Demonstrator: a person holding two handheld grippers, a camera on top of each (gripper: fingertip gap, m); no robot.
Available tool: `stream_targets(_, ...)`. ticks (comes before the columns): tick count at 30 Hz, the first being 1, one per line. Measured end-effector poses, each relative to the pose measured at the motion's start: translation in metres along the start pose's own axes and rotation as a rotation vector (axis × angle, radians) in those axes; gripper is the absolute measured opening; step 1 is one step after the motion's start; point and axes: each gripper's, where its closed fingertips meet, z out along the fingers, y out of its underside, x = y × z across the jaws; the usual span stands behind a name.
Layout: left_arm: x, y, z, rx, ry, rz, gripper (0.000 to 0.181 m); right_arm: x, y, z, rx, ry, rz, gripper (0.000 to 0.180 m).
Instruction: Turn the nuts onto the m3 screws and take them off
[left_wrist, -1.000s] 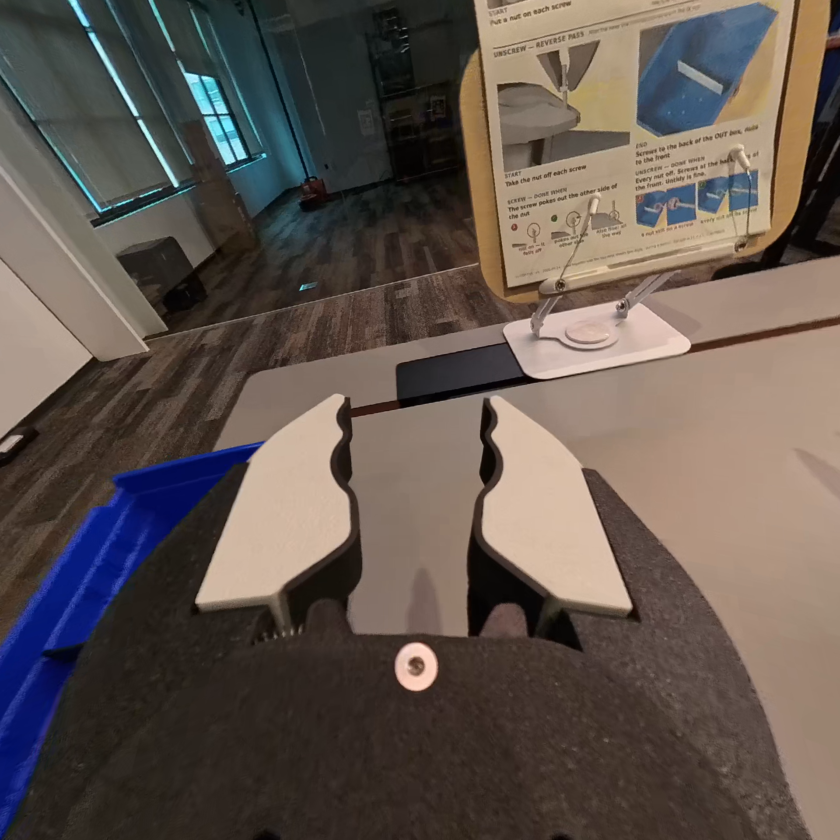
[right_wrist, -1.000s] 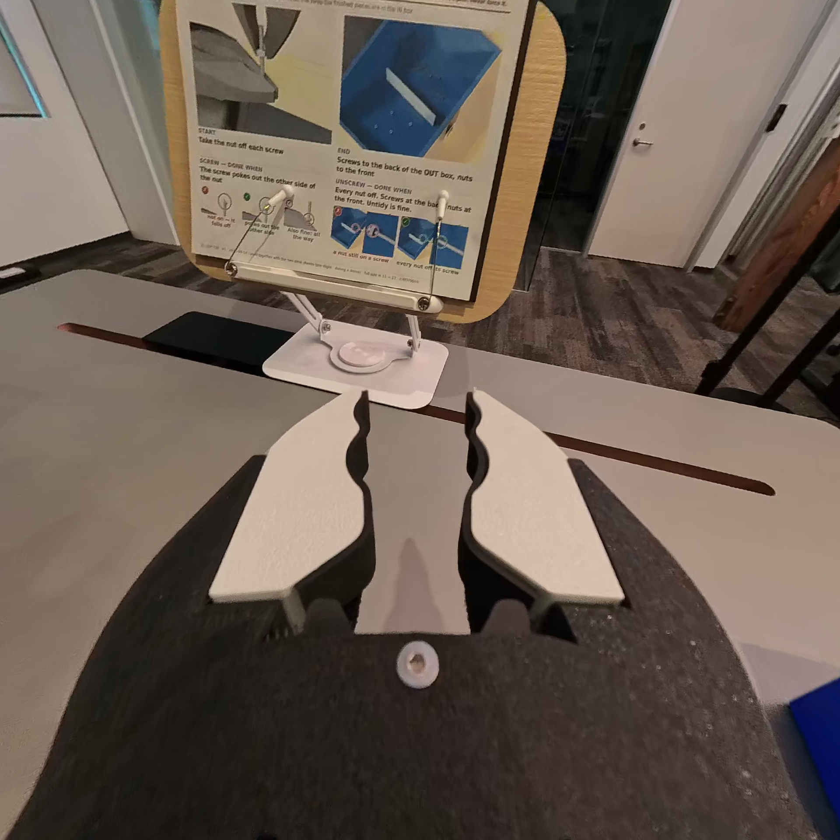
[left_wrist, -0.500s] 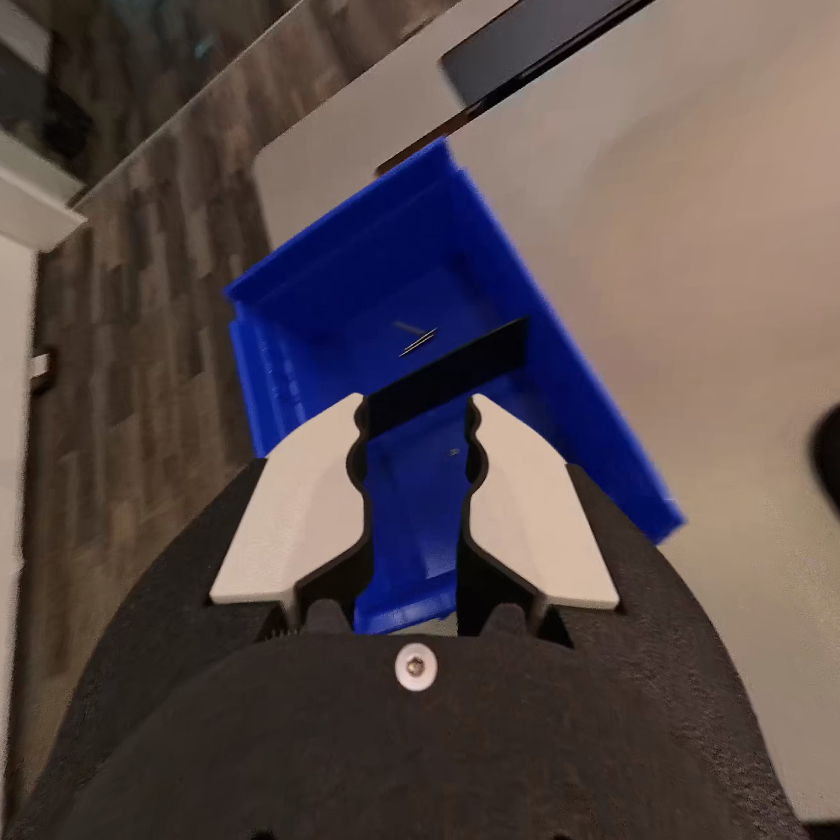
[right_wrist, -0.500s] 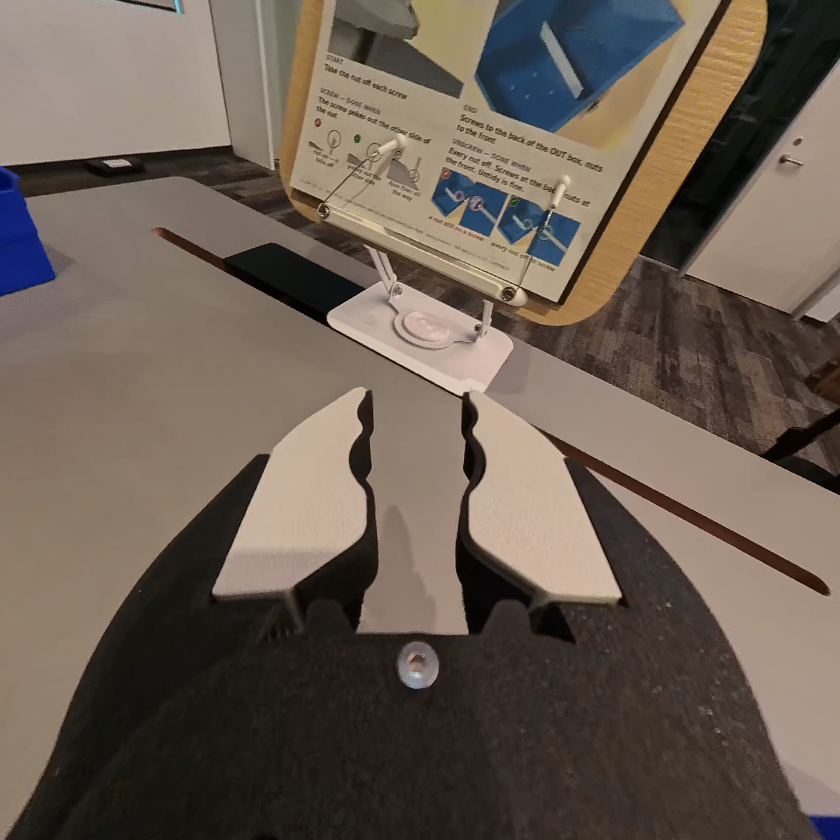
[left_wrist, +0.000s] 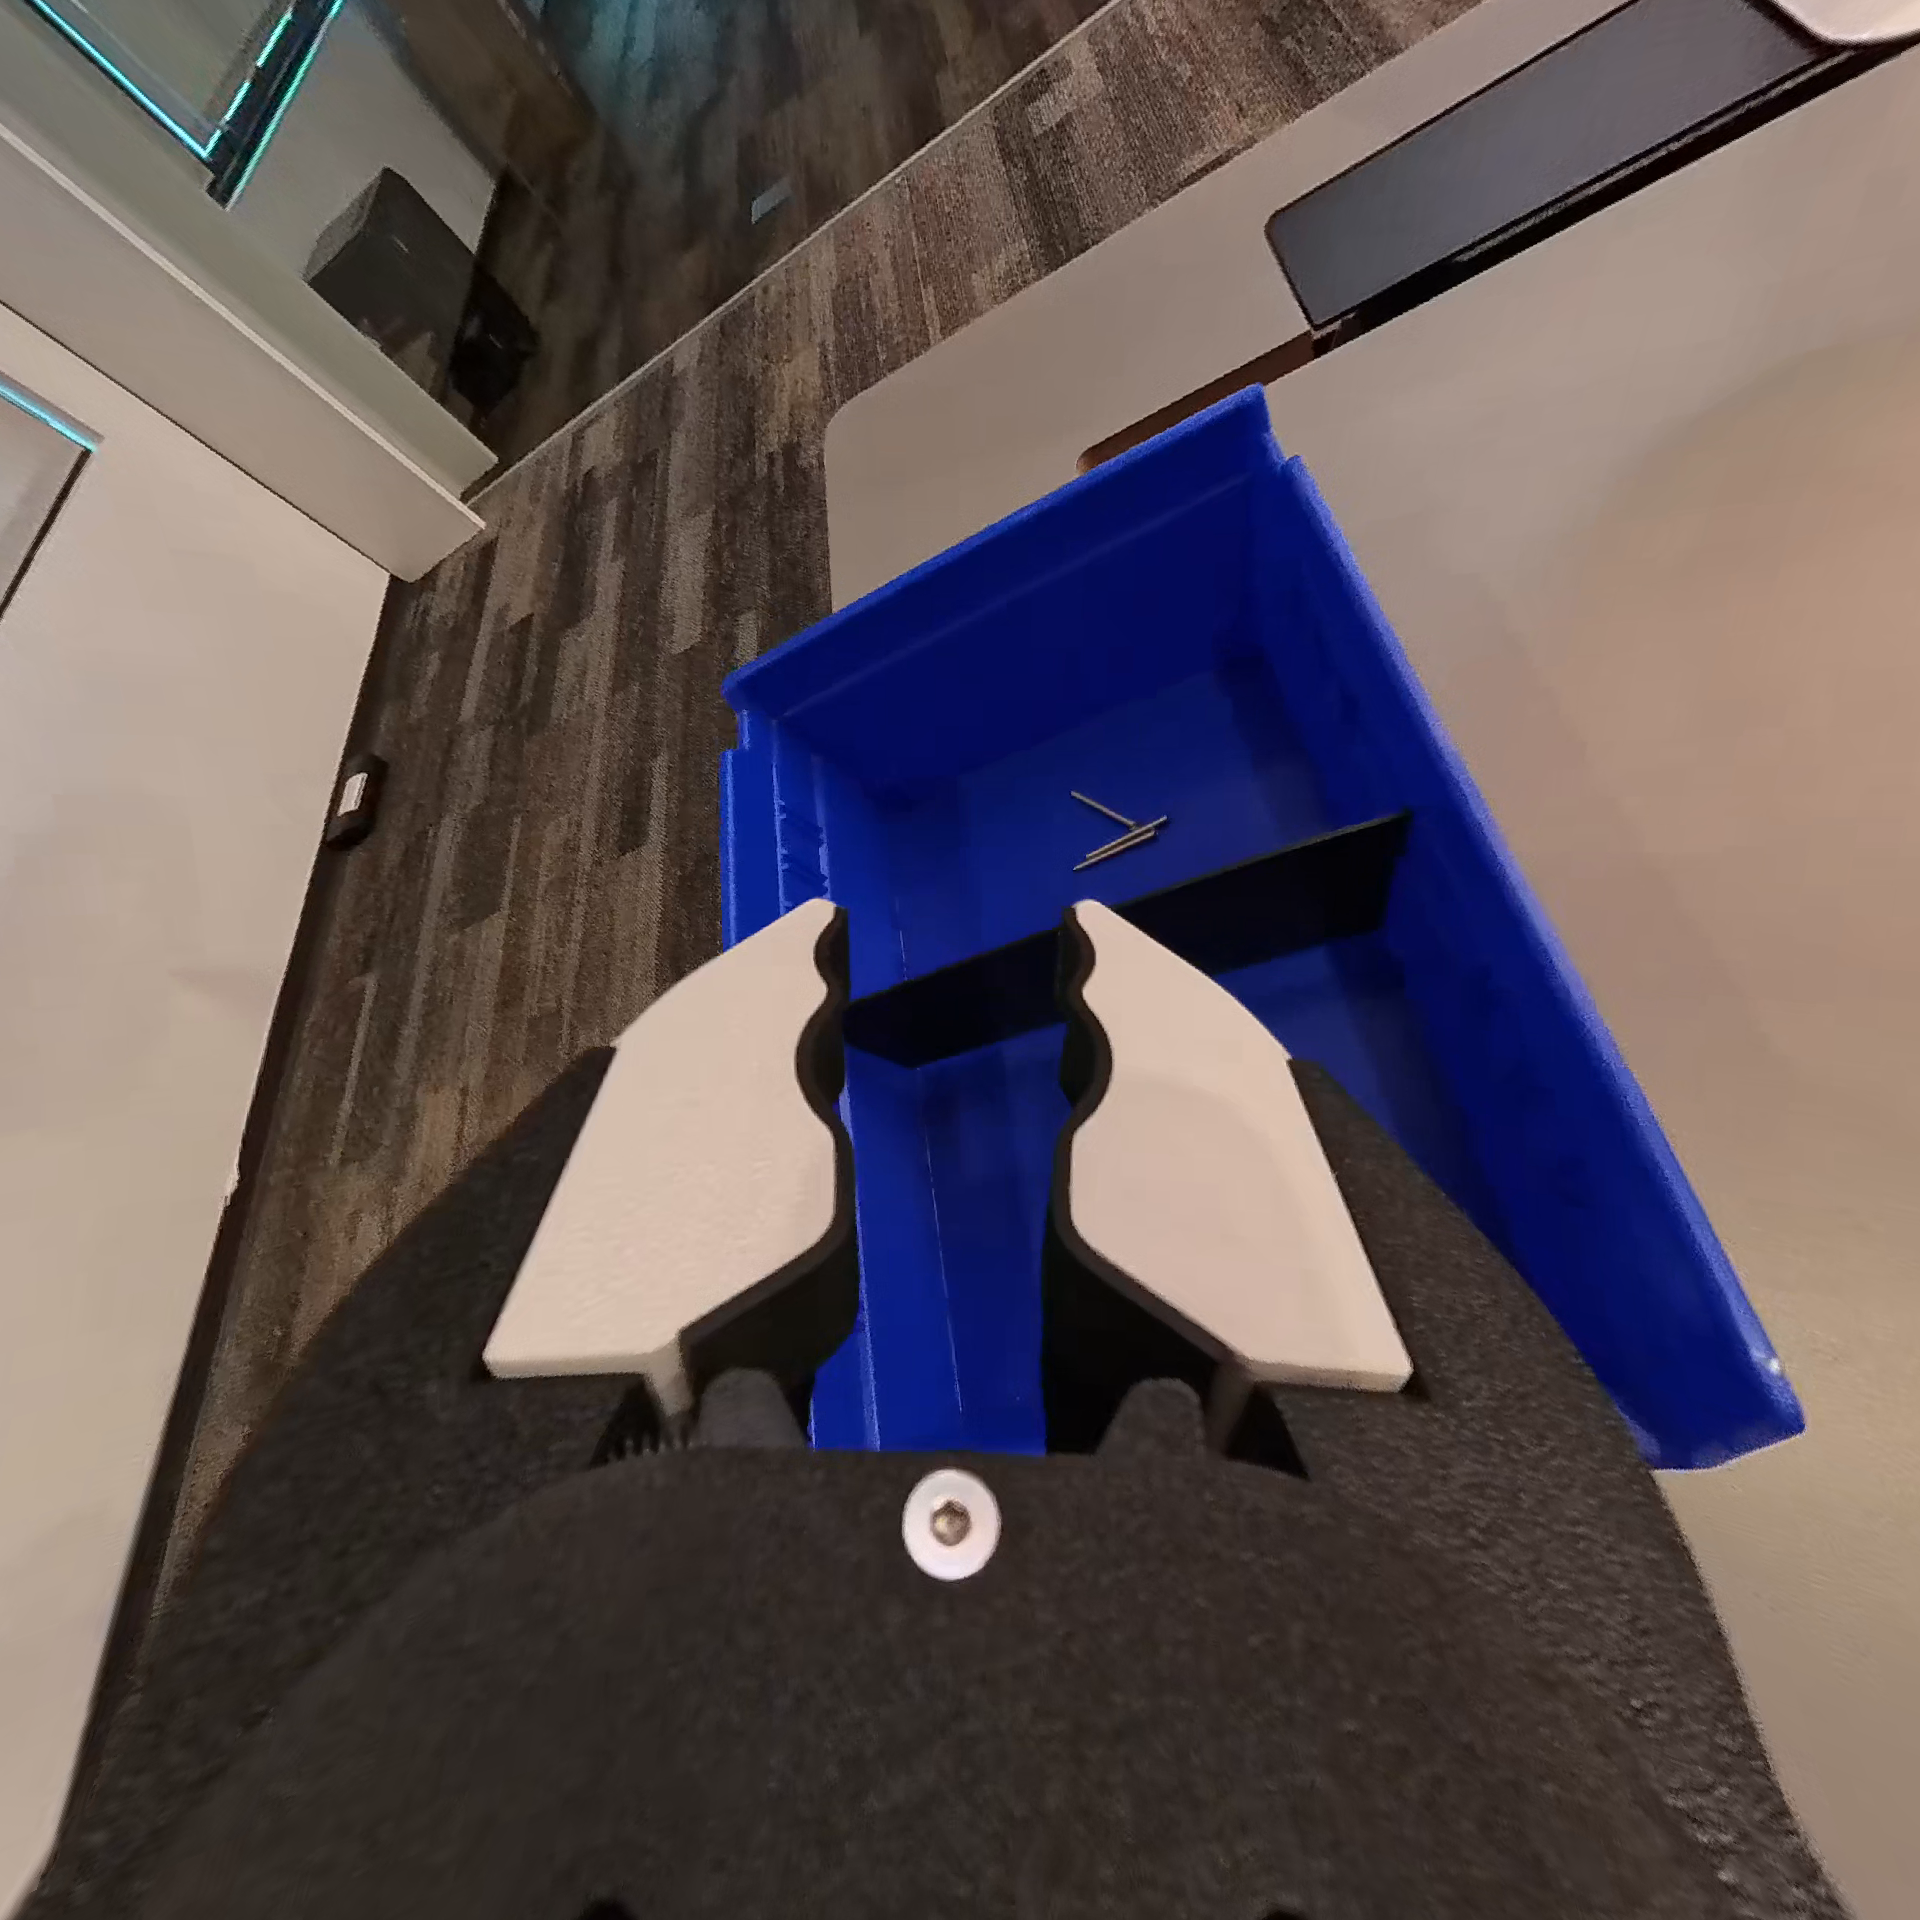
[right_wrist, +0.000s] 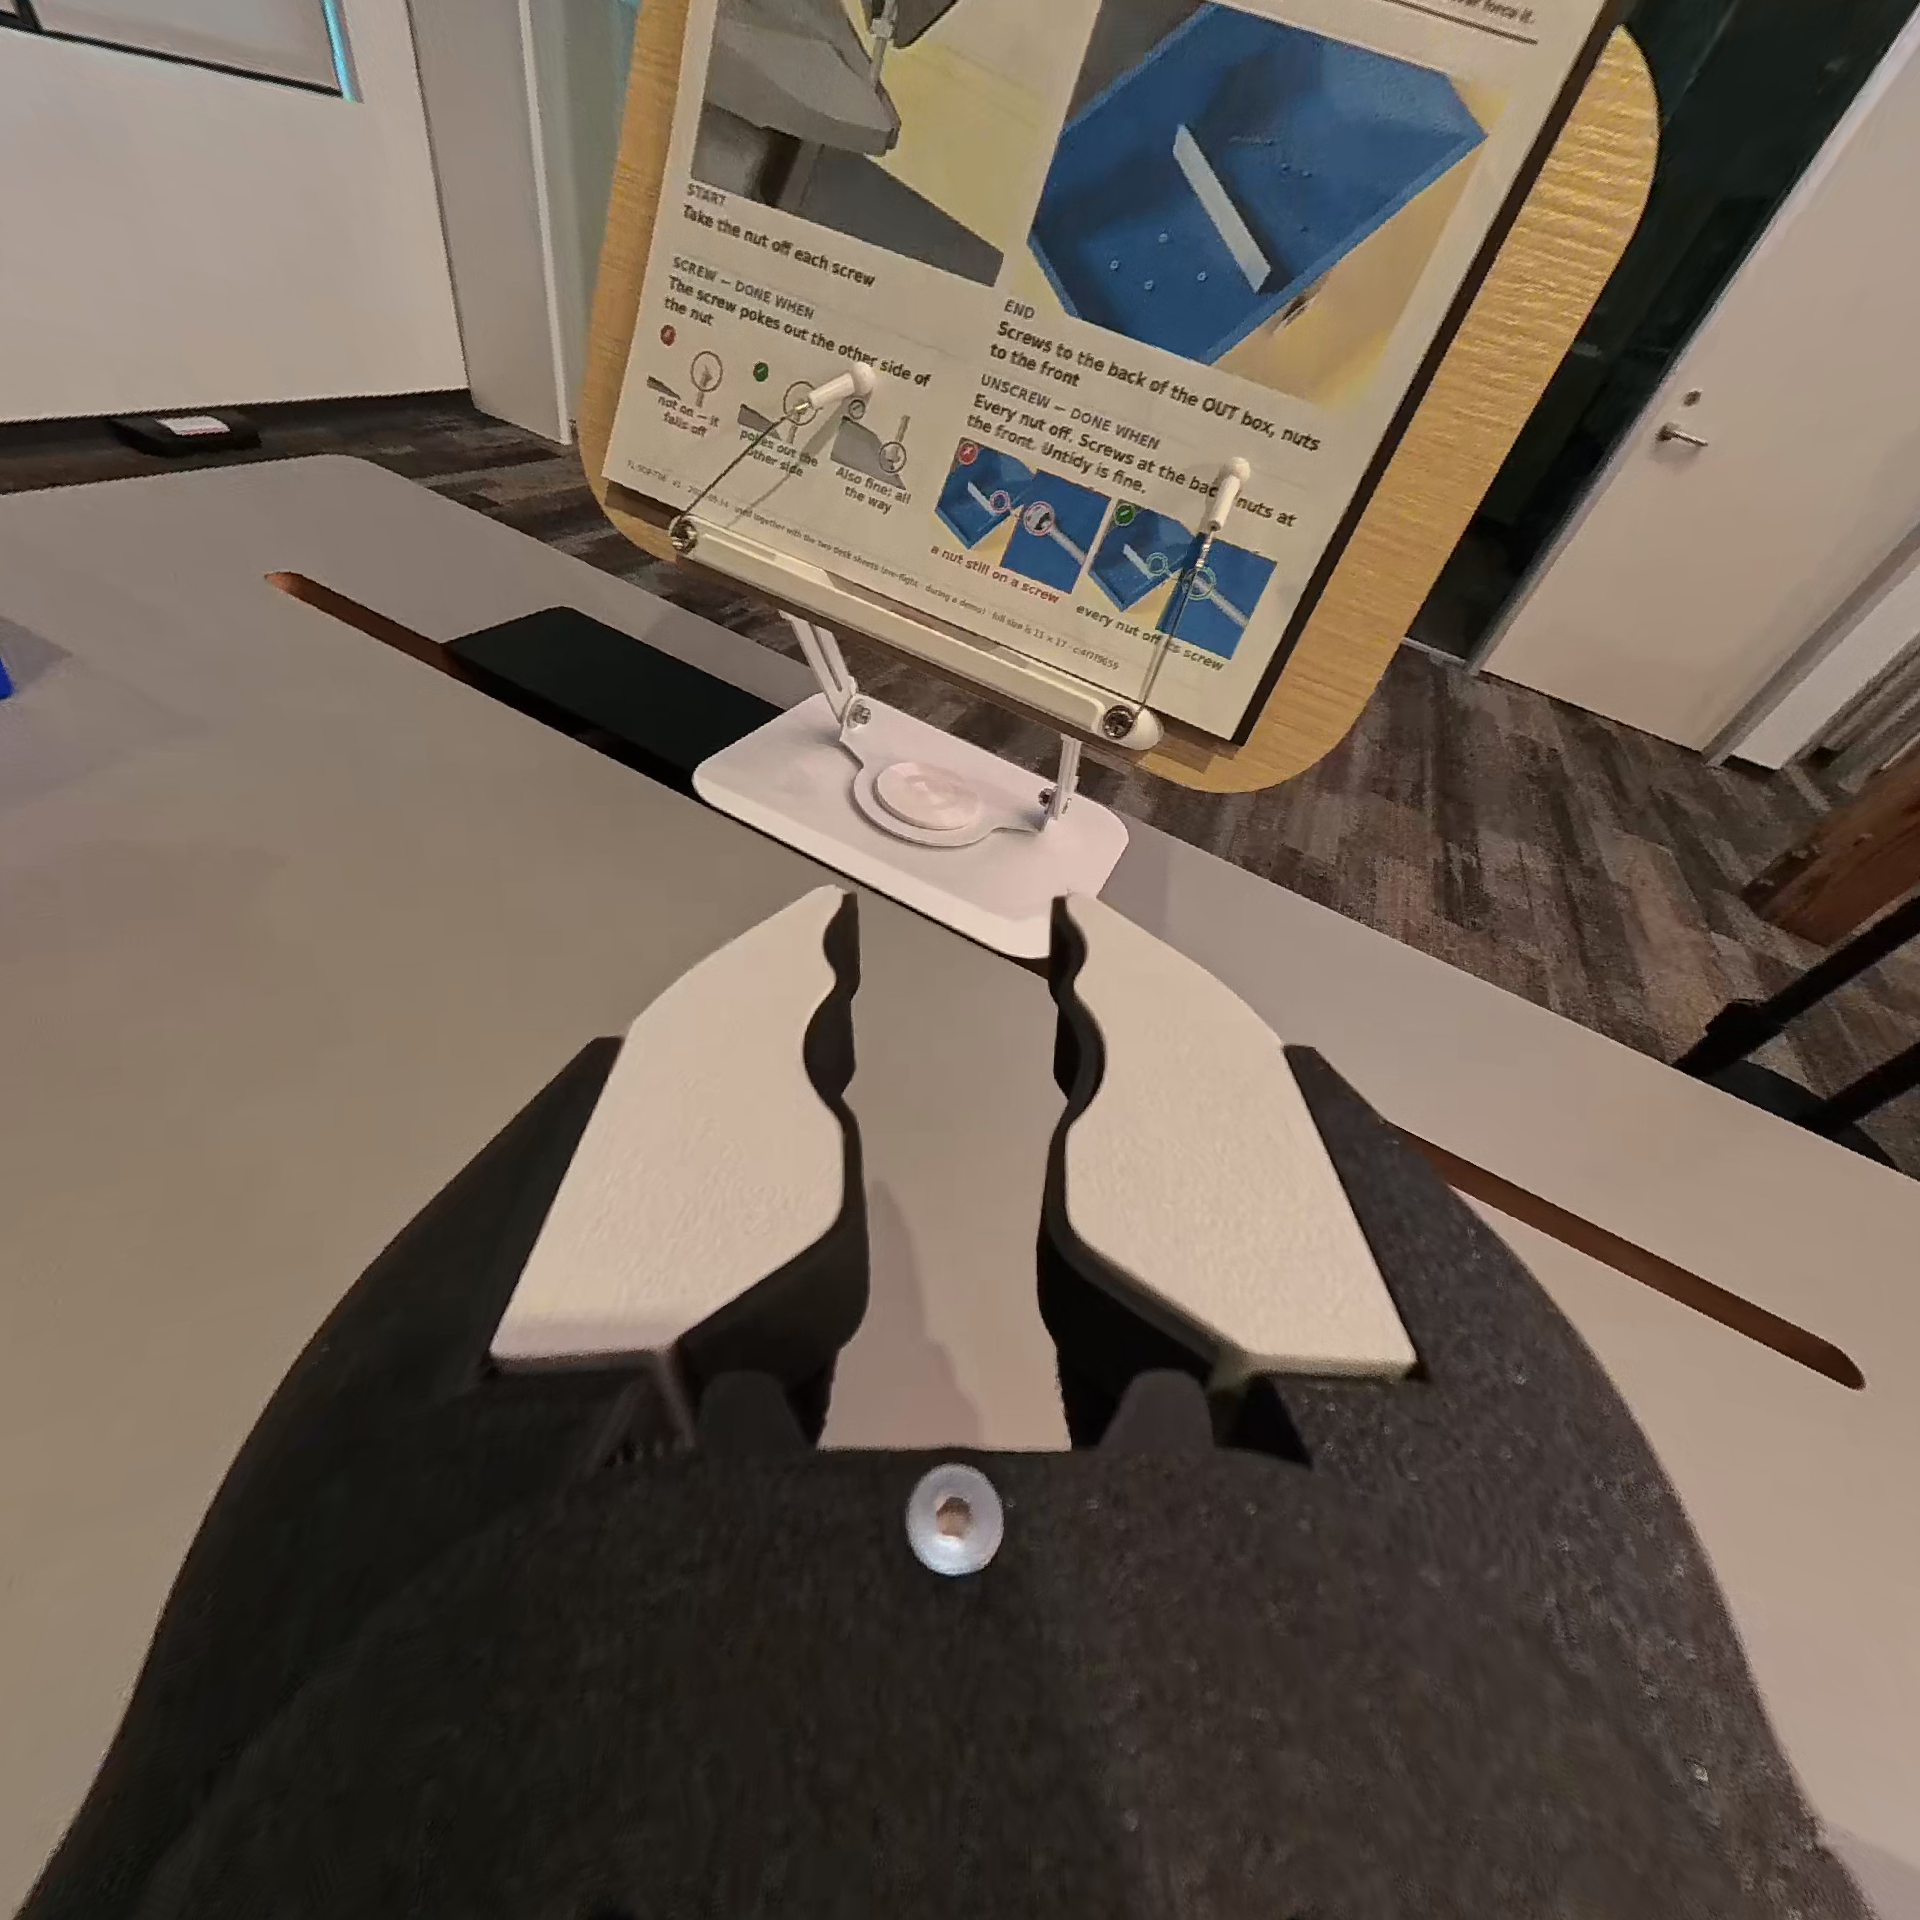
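Since the frame a second back, the left gripper (left_wrist: 951, 925) had swung off the level tabletop view and tipped down over the blue bin (left_wrist: 1538, 1039); the right gripper (right_wrist: 954, 914) had drifted only slightly, w/ the instruction board (right_wrist: 987, 343) on its white stand (right_wrist: 914, 821) now closer ahead.

Left gripper: fingers spread, nothing between them, hovering above the bin's near compartment, just short of the black divider (left_wrist: 1247, 904). Right gripper: fingers likewise spread and empty, over bare grey table (right_wrist: 260, 883), well apart from the bin.

Task items: a few thin m3 screws (left_wrist: 1117, 836) lay crossed on the floor of the far compartment, beyond the divider. Nuts not discernible; too small to tell whether any sat on the screws or in the near compartment.

Risks, as judged:
- Screws lay flat and overlapping; a pinch from above could catch two at once or flick one away.
- Wide fingertips vs. thin shanks: poss. slip on lift.
- Reach to the far compartment passes over the divider; a low approach could strike it or shove the bin.
- Right gripper far from the work, so handover alignment not yet set up.
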Motion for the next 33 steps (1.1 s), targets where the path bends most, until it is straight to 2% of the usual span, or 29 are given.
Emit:
stream_targets(3, 0.003, -0.001, 0.002, 0.009, 0.008, 0.007, 0.04, 0.014, 0.006, -0.001, -0.036, 0.097, -0.01, 0.03)
stream_targets(7, 0.008, 0.002, 0.005, 0.003, 0.023, 0.015, 0.04, 0.035, 0.02, -0.004, -0.129, 0.241, -0.063, 0.033)
stream_targets(10, 0.013, 0.01, 0.006, -0.031, 0.068, 0.025, 0.04, 0.033, 0.022, -0.005, -0.134, 0.22, -0.059, 0.033)
stream_targets(14, 0.027, 0.029, 0.004, -0.124, 0.22, 0.046, 0.037, 0.031, 0.023, -0.009, -0.148, 0.18, -0.065, 0.033)
stream_targets(20, 0.019, 0.047, 0.003, -0.199, 0.264, 0.07, 0.036, 0.024, 0.022, -0.012, -0.13, 0.119, -0.092, 0.033)
stream_targets(28, 0.056, 0.068, 0.022, -0.275, 0.523, 0.123, 0.029, 0.014, 0.027, -0.004, -0.127, 0.074, -0.064, 0.033)
stream_targets(33, 0.057, 0.091, 0.047, -0.382, 0.544, 0.256, 0.026, 0.008, 0.033, 0.001, -0.121, 0.038, -0.036, 0.033)
